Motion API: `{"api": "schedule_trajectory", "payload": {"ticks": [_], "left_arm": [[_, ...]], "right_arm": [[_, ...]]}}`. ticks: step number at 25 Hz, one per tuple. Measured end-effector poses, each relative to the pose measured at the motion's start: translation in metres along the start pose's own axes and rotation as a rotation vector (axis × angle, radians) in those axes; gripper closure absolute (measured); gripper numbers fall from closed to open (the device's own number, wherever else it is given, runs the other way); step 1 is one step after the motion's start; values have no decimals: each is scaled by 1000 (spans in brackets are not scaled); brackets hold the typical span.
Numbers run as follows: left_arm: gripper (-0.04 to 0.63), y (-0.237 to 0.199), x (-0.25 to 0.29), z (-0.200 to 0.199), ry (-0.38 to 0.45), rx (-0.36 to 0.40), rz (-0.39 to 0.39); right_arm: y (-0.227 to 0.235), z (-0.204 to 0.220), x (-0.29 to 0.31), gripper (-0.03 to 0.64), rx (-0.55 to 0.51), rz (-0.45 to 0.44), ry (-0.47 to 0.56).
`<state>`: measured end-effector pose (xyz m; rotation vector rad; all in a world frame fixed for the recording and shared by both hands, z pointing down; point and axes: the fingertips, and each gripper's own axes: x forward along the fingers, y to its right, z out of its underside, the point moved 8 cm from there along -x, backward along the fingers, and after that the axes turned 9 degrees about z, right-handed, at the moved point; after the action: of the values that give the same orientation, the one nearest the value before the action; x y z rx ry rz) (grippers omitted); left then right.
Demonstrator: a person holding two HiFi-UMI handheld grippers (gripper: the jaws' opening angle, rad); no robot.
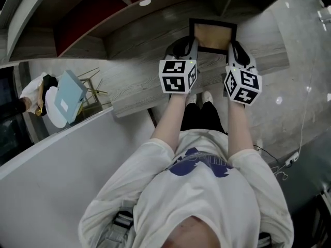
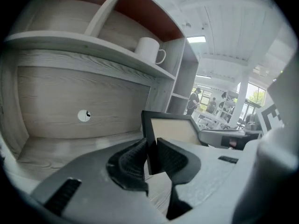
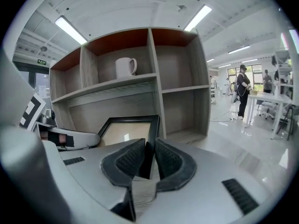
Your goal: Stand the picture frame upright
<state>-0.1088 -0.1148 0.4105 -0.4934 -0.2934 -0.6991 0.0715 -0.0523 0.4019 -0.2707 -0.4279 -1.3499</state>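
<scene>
Head view: picture frame (image 1: 212, 35) is gripped at its 9 o'clock edge by left claw (image 1: 190, 44), 3 o'clock edge by right claw (image 1: 234, 48).

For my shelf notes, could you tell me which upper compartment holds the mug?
The middle upper compartment: the white mug stands there; its neighbours look empty.

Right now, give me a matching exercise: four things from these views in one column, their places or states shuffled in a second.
1 picture frame
2 white mug
3 left claw
4 right claw

A shut on the frame's right edge
B standing on the upper shelf
C held by both claws
D shut on the frame's left edge

Pairs: 1-C, 2-B, 3-D, 4-A
</scene>
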Motion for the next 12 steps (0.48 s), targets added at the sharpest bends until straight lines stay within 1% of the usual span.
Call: {"api": "schedule_trajectory", "payload": {"ticks": [7,12], "left_arm": [[520,13,-2,-24,32,71,79],[520,21,-2,-37,52,109,109]], "right_arm": [[5,-18,-22,555,30,75,74],[9,-27,-30,555,43,97,120]]}}
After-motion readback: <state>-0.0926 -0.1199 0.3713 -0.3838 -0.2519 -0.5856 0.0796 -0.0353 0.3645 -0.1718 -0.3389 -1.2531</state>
